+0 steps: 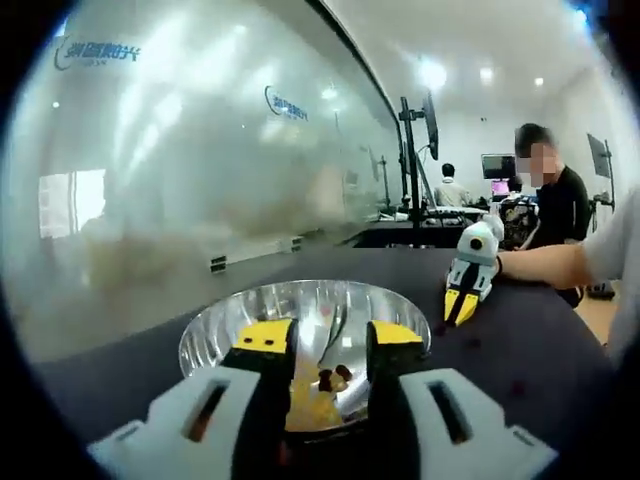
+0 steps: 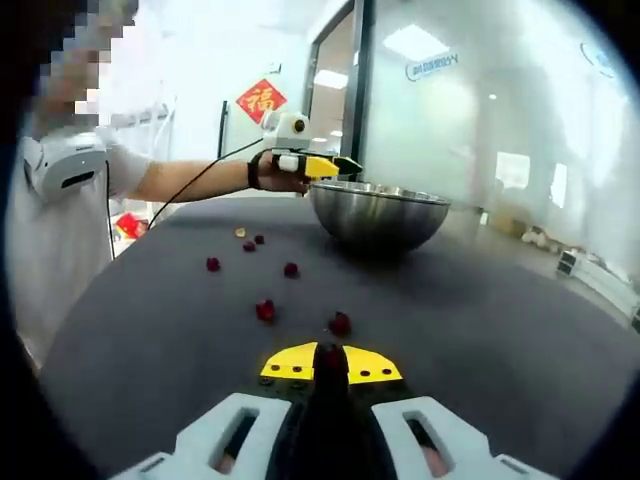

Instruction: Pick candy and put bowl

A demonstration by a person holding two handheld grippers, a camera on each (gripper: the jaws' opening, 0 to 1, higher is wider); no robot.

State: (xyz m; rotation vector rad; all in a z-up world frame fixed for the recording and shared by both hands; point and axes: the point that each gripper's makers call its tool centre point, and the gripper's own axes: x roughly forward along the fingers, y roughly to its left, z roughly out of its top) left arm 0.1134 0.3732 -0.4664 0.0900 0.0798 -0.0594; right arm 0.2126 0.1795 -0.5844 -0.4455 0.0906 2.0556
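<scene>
one steel bowl (image 2: 378,213) on the dark table (image 2: 500,330), six loose candies (image 2: 265,310) beside it. left gripper (image 1: 330,345) sits wide over the bowl, candies inside per its view. right gripper (image 2: 330,362) is pinched on a red candy (image 2: 330,355).

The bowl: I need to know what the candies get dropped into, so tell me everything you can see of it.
The bowl is a round, shiny metal one, apparently steel, with a thin rim and curved mirror-like walls. It stands upright on the dark table. In the left gripper view the left gripper hangs over its open mouth, jaws apart, and a few small dark red candies lie on its bottom. In the right gripper view more candies lie scattered on the table, apart from it. Nothing but the table visibly touches it.
</scene>
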